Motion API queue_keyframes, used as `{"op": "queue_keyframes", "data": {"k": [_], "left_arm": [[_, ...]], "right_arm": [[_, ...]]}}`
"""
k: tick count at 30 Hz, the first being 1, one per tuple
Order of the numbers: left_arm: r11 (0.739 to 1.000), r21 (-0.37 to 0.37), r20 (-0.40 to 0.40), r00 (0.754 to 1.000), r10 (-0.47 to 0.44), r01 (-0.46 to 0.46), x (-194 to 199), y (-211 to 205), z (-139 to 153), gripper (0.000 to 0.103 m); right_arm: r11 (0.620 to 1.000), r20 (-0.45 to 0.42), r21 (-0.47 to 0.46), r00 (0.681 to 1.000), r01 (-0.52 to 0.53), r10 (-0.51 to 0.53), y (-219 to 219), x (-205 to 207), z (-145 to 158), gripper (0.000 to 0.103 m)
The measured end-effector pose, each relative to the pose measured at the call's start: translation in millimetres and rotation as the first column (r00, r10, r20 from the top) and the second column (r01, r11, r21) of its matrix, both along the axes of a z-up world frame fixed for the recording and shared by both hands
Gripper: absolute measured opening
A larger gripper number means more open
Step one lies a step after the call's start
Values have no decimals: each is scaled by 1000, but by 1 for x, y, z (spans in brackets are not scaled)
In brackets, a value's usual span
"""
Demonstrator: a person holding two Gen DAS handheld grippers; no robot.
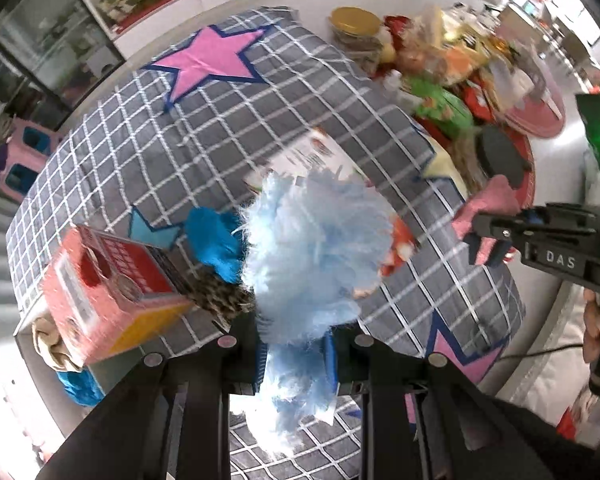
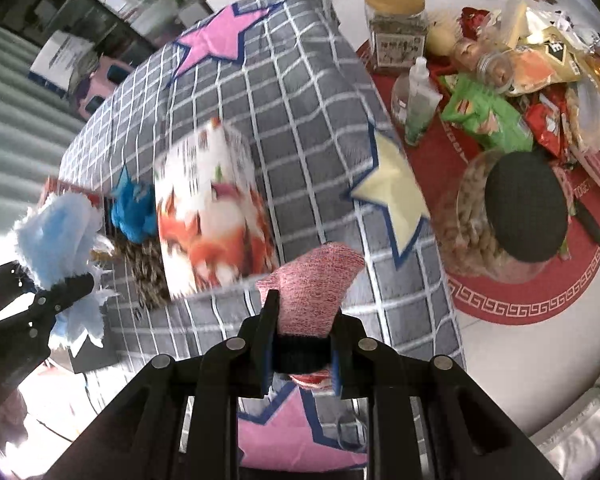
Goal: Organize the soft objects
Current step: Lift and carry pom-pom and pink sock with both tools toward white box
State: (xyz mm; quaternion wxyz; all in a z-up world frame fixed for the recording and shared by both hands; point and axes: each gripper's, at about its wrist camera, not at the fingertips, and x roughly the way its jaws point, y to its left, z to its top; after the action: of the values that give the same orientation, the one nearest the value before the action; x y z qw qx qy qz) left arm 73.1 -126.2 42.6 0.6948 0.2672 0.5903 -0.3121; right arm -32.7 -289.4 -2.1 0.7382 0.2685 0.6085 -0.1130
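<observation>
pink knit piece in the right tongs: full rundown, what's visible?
The pink knit piece looks like a sock or small cloth of speckled pink-and-white knit with a black band at its lower end. The right tongs are shut on that banded end, so the pink part sticks up and forward, slightly flared at the top. It hangs above the grey checked blanket, apparently touching nothing but the pads. The left wrist view shows it as a pink flap at the tongs' tips.

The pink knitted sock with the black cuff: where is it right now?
The pink knitted sock is clamped in the right gripper, held above the grey checked star-patterned cushion, just right of the white-and-orange printed packet.
</observation>
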Motion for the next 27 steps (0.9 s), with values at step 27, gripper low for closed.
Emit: {"op": "queue_keyframes", "data": {"k": [27], "left_arm": [[950,-100,36,953,300,-295,117,91,47,25]], "right_arm": [[988,6,-69,990,-138,139,50,127,49,22]]}}
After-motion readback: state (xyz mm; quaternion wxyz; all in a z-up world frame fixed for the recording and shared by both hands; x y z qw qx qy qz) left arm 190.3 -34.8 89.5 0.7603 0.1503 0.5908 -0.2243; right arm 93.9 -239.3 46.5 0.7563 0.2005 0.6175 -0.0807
